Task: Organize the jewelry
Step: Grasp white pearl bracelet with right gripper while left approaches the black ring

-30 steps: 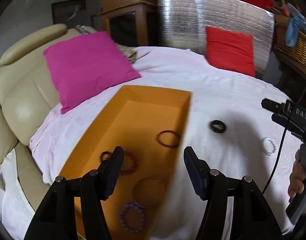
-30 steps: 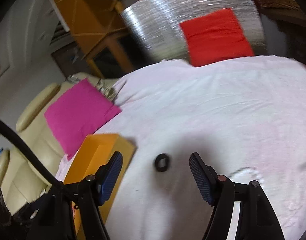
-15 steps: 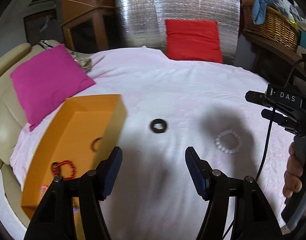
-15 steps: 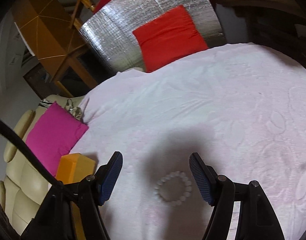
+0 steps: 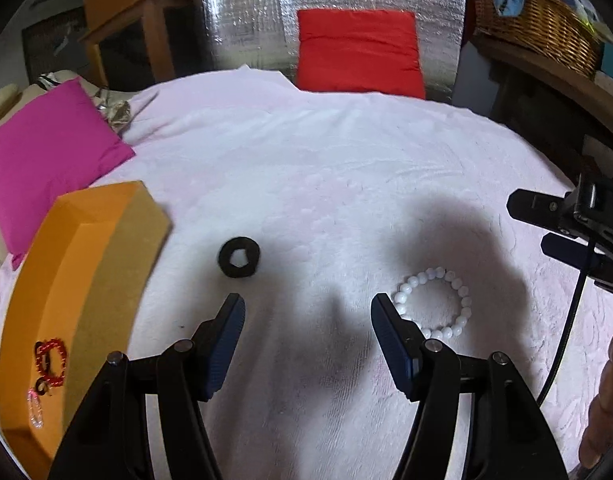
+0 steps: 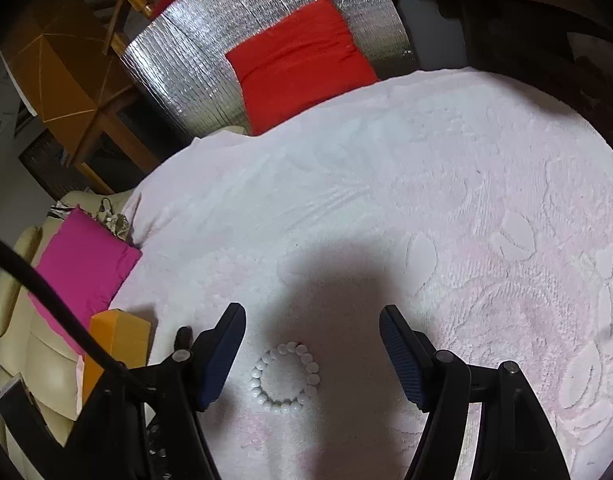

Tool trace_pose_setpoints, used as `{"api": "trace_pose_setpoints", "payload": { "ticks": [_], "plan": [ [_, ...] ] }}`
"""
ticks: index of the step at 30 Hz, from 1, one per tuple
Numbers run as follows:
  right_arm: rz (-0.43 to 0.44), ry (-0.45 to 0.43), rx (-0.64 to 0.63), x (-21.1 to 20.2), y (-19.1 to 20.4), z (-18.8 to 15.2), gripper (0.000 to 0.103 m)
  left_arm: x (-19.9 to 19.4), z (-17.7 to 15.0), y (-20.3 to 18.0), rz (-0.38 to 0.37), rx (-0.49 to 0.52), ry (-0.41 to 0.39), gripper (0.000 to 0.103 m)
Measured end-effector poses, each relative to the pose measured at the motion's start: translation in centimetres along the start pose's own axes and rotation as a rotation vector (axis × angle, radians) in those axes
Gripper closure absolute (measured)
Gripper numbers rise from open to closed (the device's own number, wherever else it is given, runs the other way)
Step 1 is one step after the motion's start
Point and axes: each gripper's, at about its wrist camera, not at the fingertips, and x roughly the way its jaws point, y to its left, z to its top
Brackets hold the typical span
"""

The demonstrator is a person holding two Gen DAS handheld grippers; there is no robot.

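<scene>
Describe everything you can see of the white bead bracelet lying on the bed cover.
The white bead bracelet is a closed ring of round, glossy, milky-white beads, all about the same size, with one small dark-red spot at its far edge. It lies flat on the pale pink textured cover, in shadow. It sits between the right hand-held gripper's open fingers, which are not touching it.

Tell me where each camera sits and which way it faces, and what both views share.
Left wrist: on the left gripper, looking down over the pale bedspread at a black ring; its open fingers, the right gripper and a hand show.
Right wrist: on the right gripper, looking down at the white bead bracelet between its open fingers.
Shared: bracelet, orange box, red cushion, pink cushion.
</scene>
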Motion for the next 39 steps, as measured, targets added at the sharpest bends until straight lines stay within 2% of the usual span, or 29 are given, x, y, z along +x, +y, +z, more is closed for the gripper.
{"api": "trace_pose_setpoints", "payload": {
  "ticks": [3, 7, 11, 15, 21, 27, 30, 32, 34, 35, 36, 38, 39],
  "plan": [
    [-0.015, 0.023, -0.017, 0.6, 0.2, -0.4, 0.03, 0.9, 0.4, 0.6, -0.03, -0.018, 0.047, 0.036],
    [-0.034, 0.055, -0.043, 1.2, 0.3, -1.3, 0.03, 0.5, 1.2, 2.7, -0.026, -0.031, 0.028, 0.036],
    [-0.019, 0.098, -0.02, 1.7, 0.0, -2.0, 0.031, 1.7, 1.2, 4.6, -0.065, -0.047, 0.085, 0.036],
    [0.016, 0.122, -0.019, 1.6, 0.0, -2.6, 0.048, 2.8, 0.8, 6.3, -0.1, -0.03, 0.146, 0.036],
    [0.033, 0.141, -0.023, 2.1, 0.1, -3.1, 0.055, 3.3, 0.1, 6.9, -0.129, 0.015, 0.176, 0.036],
    [0.019, 0.209, -0.06, 4.4, 1.6, -4.0, 0.056, 4.0, 0.5, 6.9, -0.131, 0.013, 0.183, 0.036],
    [-0.001, 0.225, -0.082, 5.2, 2.1, -4.3, 0.047, 4.6, 1.1, 7.1, -0.132, 0.008, 0.18, 0.036],
    [-0.019, 0.214, -0.102, 5.5, 2.3, -4.5, 0.044, 4.9, 1.4, 7.3, -0.128, 0.003, 0.17, 0.036],
    [-0.053, 0.195, -0.141, 5.8, 2.5, -4.8, 0.045, 5.2, 1.7, 7.6, -0.132, 0.002, 0.157, 0.036],
    [-0.065, 0.189, -0.159, 5.8, 2.5, -4.9, 0.049, 5.4, 1.7, 7.7, -0.135, 0.002, 0.151, 0.037],
    [-0.091, 0.171, -0.187, 5.9, 2.9, -5.1, 0.064, 5.4, 1.8, 7.9, -0.136, 0.002, 0.145, 0.037],
    [-0.188, 0.125, -0.277, 6.2, 3.5, -5.7, 0.081, 5.8, 2.0, 8.1, -0.135, 0.007, 0.126, 0.037],
    [-0.207, 0.111, -0.304, 6.3, 3.7, -5.9, 0.086, 6.1, 2.0, 8.3, -0.14, 0.004, 0.119, 0.037]
  ]
}}
